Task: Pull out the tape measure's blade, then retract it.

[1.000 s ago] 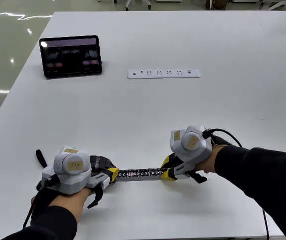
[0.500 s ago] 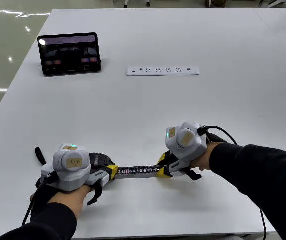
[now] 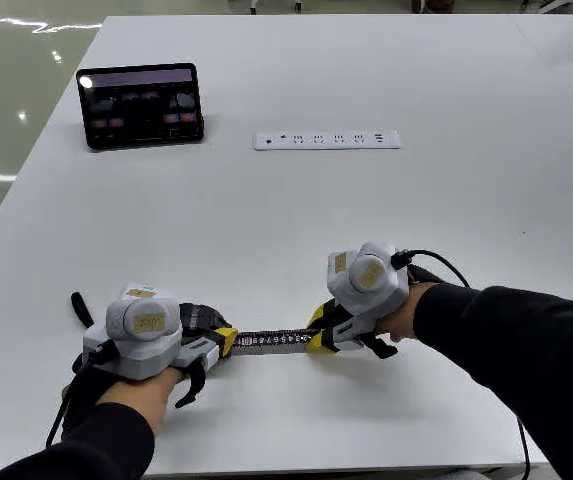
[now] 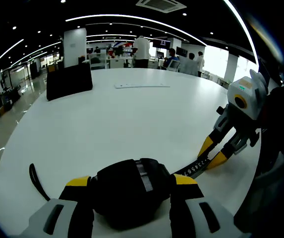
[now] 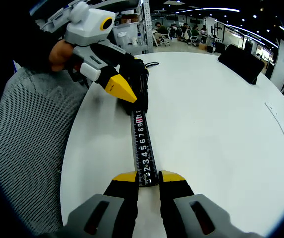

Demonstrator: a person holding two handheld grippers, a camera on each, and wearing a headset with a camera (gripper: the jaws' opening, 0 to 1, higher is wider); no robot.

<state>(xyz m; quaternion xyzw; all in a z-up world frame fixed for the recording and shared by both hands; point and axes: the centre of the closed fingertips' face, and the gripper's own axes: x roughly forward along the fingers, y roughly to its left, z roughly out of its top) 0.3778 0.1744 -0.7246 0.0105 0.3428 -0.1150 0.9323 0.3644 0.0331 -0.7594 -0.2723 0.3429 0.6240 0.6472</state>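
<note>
Head view, lower ctr: a tape measure [image 3: 199, 322] w/ a black case is shown lying on the white table [image 3: 386, 220], near its front edge. The case is clamped by the left gripper [image 3: 218, 343] at lower left of the frame. In the left gripper view the two yellow-tipped fingers [image 4: 78, 181] are seen pressed against opposite sides of the case, which sits btwn them at bottom ctr.

The blade [image 3: 271, 341] is drawn out a short way to the right, lying low along the tabletop. Its free end is pinched by the right gripper [image 3: 317, 332], just right of ctr in the lower part of the frame. In the right gripper view the jaws are closed on the blade tip at bottom ctr. The printed scale is seen running up the frame to the case, w/ digits 1–9 and a red mark legible.

Each gripper is held by a hand in a dark sleeve. A black strap [image 3: 80, 310] is seen on the table at far left, beside the left gripper. It cannot be told whether it is attached to the case.

Upper left: a dark tablet [image 3: 141, 105] is propped upright, screen lit. Upper ctr: a white power strip [image 3: 328, 140] is laid flat, well apart from the tape measure.
</note>
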